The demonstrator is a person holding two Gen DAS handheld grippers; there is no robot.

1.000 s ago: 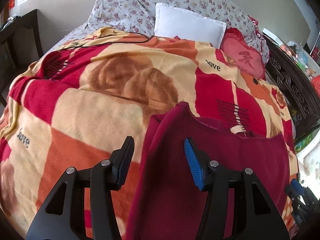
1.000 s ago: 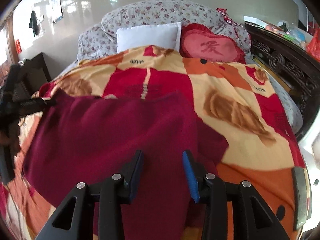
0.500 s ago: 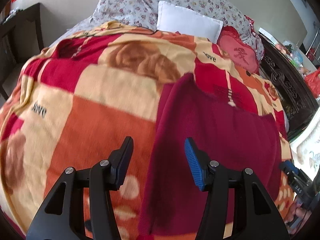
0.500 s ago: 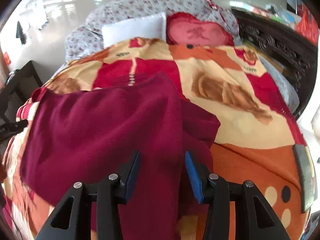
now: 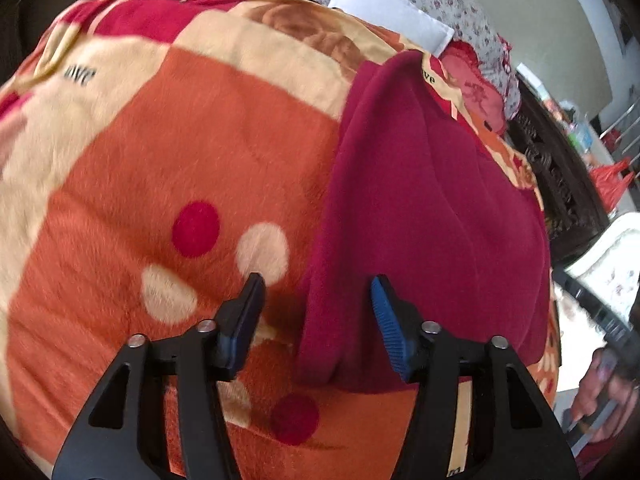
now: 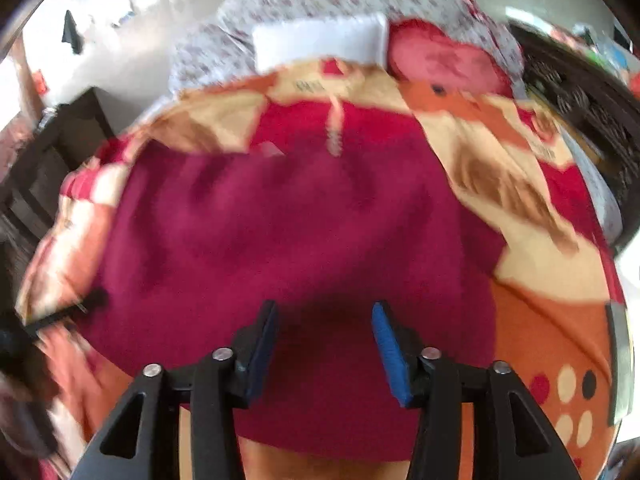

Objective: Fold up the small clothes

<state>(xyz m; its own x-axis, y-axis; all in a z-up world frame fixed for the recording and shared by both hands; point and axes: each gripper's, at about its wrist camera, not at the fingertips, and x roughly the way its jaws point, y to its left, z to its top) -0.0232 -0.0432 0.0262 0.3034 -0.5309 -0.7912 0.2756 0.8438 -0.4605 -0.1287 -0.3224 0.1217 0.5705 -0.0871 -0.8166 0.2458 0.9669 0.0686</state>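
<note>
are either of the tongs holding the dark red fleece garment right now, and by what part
Nothing is held. Both the left tongs and right tongs are opening above the dark red fleece garment, which lies free on the patterned orange blanket.

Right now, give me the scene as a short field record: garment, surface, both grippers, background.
garment: dark red garment, spread on the blanket, left edge folded over
surface: orange, red and cream blanket on a bed
left gripper: jaws opening, astride the garment's left edge, nothing pinched
right gripper: jaws opening above the garment, nothing held
background: white pillow, red heart cushion
image quality: right wrist view blurred
</note>
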